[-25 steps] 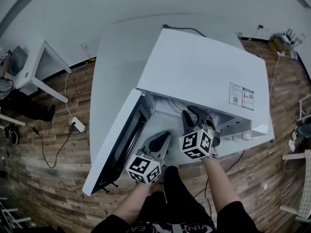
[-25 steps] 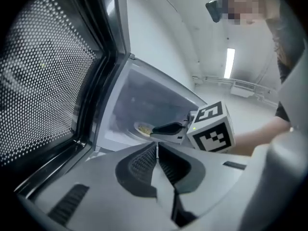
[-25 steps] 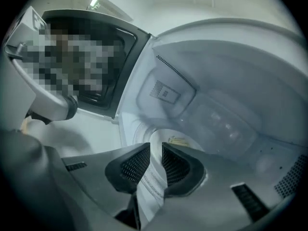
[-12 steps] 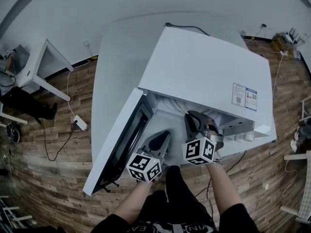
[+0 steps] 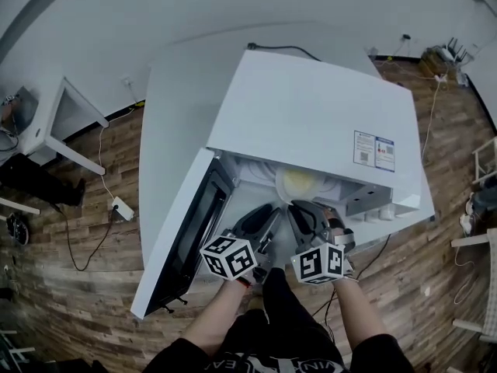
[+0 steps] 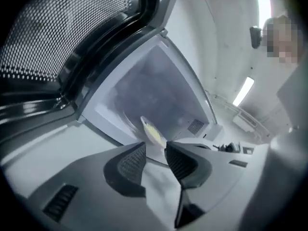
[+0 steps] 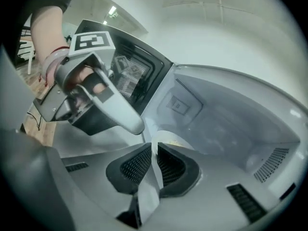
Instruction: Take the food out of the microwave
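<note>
Inside the open white microwave (image 5: 311, 107), at the middle of the head view, a white plate (image 5: 280, 186) sits low in the cavity, close to the front opening, with pale yellow food (image 5: 299, 181) on it. The microwave's door (image 5: 186, 231) is swung out toward the lower left of that frame, and its dotted mesh window fills the upper left of the left gripper view. The oven stands on a white table (image 5: 167, 123). A coloured label (image 5: 374, 150) is stuck near the right edge of its top.

Both tools reach into the opening from the bottom of the head view, side by side and close together. The right gripper (image 7: 155, 161) has its jaws drawn narrow, and the thin near rim of the plate passes between the ribbed pads, so it is clamped on the plate. The food shows just beyond the jaw tips in its own view.

The left gripper (image 6: 155, 158) has its jaws opening, with a clear gap between the pads. They press on nothing. The plate's rim, seen edge-on with the yellow food on it, lies just past the tips at the middle of its view. In the right gripper view this tool comes in from the upper left, a hand (image 7: 72, 78) wrapped round its handle, its tip just beside the plate.

A wooden floor (image 5: 78, 286) surrounds the table, with a white power strip (image 5: 123, 207) at the left of the head view
</note>
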Motion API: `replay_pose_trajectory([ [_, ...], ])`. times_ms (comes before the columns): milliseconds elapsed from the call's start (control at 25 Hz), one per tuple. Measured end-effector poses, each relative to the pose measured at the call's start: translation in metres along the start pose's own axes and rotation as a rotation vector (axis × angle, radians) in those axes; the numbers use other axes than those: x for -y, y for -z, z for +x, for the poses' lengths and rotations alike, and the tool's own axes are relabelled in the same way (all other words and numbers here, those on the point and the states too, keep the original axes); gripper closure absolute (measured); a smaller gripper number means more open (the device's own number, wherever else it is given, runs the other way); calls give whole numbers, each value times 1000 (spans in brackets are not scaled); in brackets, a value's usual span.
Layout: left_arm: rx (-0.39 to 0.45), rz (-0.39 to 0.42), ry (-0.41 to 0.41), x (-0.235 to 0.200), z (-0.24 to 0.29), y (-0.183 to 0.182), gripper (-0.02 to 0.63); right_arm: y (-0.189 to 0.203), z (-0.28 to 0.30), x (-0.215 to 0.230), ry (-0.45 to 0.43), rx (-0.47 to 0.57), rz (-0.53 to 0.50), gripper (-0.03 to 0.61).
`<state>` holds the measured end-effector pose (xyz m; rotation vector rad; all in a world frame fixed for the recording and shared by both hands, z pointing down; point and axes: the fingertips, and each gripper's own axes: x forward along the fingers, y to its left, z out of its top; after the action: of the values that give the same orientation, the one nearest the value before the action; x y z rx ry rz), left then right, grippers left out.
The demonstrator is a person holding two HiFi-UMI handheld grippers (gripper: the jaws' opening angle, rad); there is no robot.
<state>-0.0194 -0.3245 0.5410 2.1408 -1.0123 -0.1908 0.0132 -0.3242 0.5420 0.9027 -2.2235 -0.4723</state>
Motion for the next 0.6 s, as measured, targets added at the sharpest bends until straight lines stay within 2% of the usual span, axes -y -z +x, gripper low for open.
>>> replay_pose_trajectory([
  [160, 22, -158, 44, 0, 9, -3, 491, 1, -11, -6, -9, 11, 15, 523],
  [360, 7, -302, 99, 3, 15, 2, 491, -2, -19, -18, -45, 29, -5, 523],
  [440, 6, -327, 98, 2, 16, 4, 493, -5, -21, -22, -57, 39, -13, 523],
  [600, -5, -327, 92, 0, 16, 7, 525, -5, -23, -28, -72, 46, -20, 523],
])
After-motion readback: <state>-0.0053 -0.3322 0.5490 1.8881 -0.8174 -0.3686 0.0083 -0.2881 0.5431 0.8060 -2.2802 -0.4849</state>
